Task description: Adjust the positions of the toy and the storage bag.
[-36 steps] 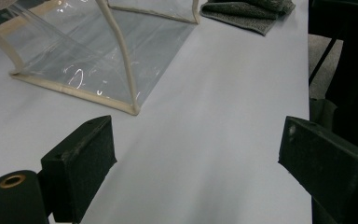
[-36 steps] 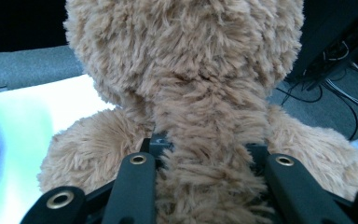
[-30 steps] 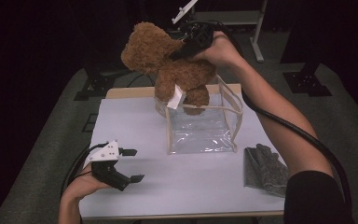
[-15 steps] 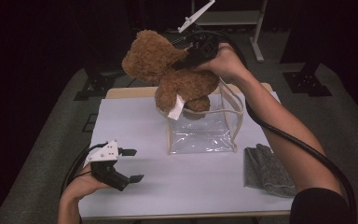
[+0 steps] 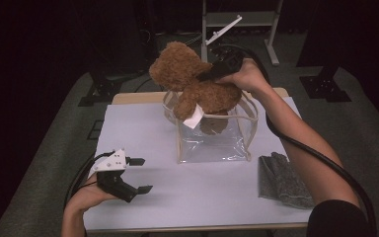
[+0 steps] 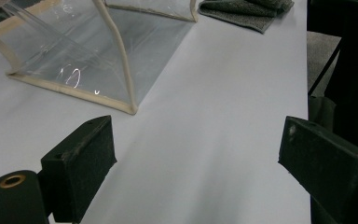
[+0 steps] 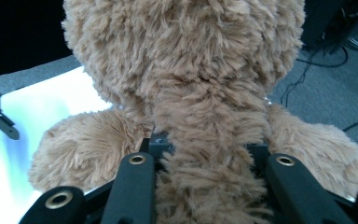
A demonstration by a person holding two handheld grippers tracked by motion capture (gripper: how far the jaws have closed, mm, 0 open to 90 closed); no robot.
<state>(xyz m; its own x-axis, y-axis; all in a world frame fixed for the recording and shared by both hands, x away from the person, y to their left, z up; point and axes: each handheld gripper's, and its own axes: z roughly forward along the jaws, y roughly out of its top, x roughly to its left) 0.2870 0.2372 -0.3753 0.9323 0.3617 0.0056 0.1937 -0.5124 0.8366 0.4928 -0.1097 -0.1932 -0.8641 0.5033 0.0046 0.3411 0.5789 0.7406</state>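
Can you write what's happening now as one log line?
right gripper: shut on teddy bear | bear: partly in clear bag | left gripper: open, empty

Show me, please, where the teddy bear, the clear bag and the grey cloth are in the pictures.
teddy bear [image 5: 180,66], high view, on its head.
clear bag [image 5: 212,145], high view, on its front wall.
grey cloth [image 5: 284,180], high view, on the middle of the folded fabric.

Wide bare table [image 5: 212,187] lies open in front of the clear bag [image 5: 212,143], whose mouth the teddy bear [image 5: 197,86] blocks, grey cloth [image 5: 284,177] crowding the right.
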